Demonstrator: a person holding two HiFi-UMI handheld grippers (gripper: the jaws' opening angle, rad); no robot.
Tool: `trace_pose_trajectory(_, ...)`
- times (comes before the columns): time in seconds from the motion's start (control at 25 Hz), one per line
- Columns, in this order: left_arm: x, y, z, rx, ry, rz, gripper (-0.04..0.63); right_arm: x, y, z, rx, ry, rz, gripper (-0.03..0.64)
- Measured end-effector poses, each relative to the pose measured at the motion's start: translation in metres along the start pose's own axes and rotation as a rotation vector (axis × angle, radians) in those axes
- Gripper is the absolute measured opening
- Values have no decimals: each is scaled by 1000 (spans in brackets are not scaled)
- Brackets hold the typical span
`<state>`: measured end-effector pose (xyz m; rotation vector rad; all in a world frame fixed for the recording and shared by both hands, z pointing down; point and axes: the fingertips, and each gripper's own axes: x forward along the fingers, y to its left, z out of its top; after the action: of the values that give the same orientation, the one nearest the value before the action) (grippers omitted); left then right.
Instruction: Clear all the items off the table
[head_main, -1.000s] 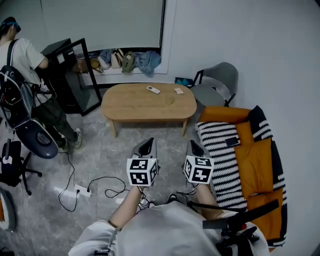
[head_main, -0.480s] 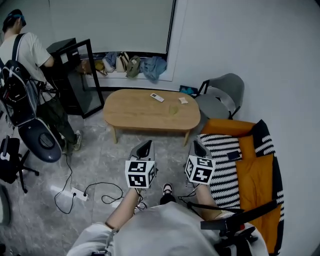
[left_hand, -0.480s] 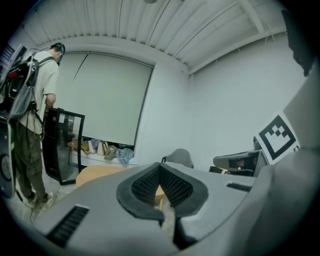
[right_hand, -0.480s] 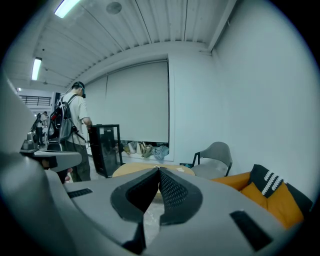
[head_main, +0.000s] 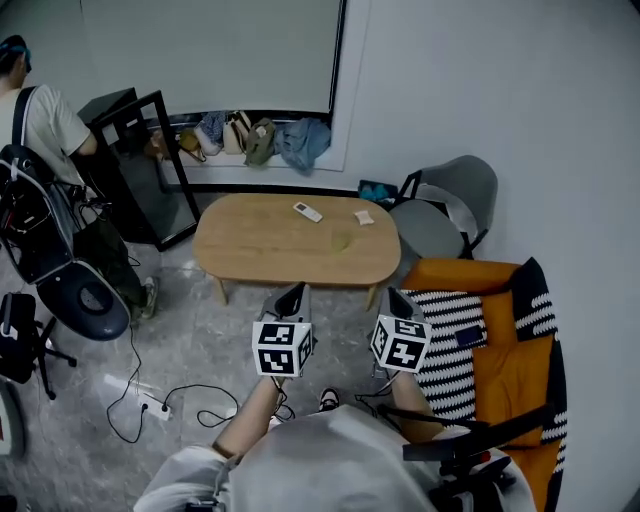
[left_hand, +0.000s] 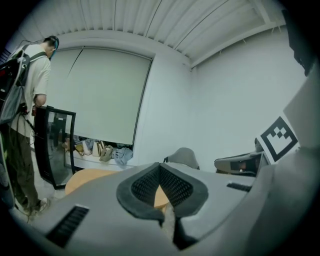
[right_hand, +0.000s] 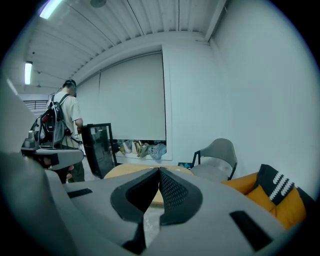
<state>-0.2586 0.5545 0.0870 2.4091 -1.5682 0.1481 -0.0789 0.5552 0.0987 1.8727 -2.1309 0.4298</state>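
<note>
A low oval wooden table (head_main: 270, 255) stands ahead of me in the head view. On its far side lie a white remote (head_main: 307, 211) and a small pale packet (head_main: 364, 216). A faint greenish thing (head_main: 343, 240) sits near the middle; I cannot tell what it is. My left gripper (head_main: 293, 296) and right gripper (head_main: 399, 301) hang side by side over the floor, short of the table's near edge. Both are shut with nothing held: the tips meet in the left gripper view (left_hand: 160, 165) and in the right gripper view (right_hand: 159, 170). The table top (right_hand: 125, 171) shows just past the jaws.
A person with a backpack (head_main: 40, 130) stands at the left by a black glass cabinet (head_main: 150, 165). A grey chair (head_main: 445, 205) and an orange sofa with a striped throw (head_main: 470, 345) are on the right. Cables and a power strip (head_main: 150, 404) lie on the floor at left. Bags (head_main: 250, 135) line the window ledge.
Both grippers have moved forward towards the table, and the table's near edge now lies closer to their tips. Both stay shut and empty.
</note>
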Motion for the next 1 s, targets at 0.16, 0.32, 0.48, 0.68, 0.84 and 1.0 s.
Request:
trace_pose_trajectory(0.16, 50, -4, 10, 8, 17, -3, 3, 40, -29, 16, 7, 10, -1, 23)
trace_pose_trajectory(0.32, 92, -8, 15, 18, 29, -2, 3, 73, -54, 24, 20, 24, 6, 23)
trace_pose_trajectory(0.48, 128, -13, 21, 28, 30, 7, 3, 101, -80, 33, 27, 22, 11, 24)
trace_pose_trajectory(0.68, 163, -21, 26, 44, 42, 26, 3, 132, -111, 43, 37, 27, 20, 23)
trace_pose_trajectory(0.84, 179, -23, 22, 75, 80, 36, 3, 151, -129, 42, 85, 37, 19, 23)
trace_pose_trajectory(1.0, 192, -19, 23, 97, 99, 45, 3, 165, -134, 42, 105, 38, 25, 23)
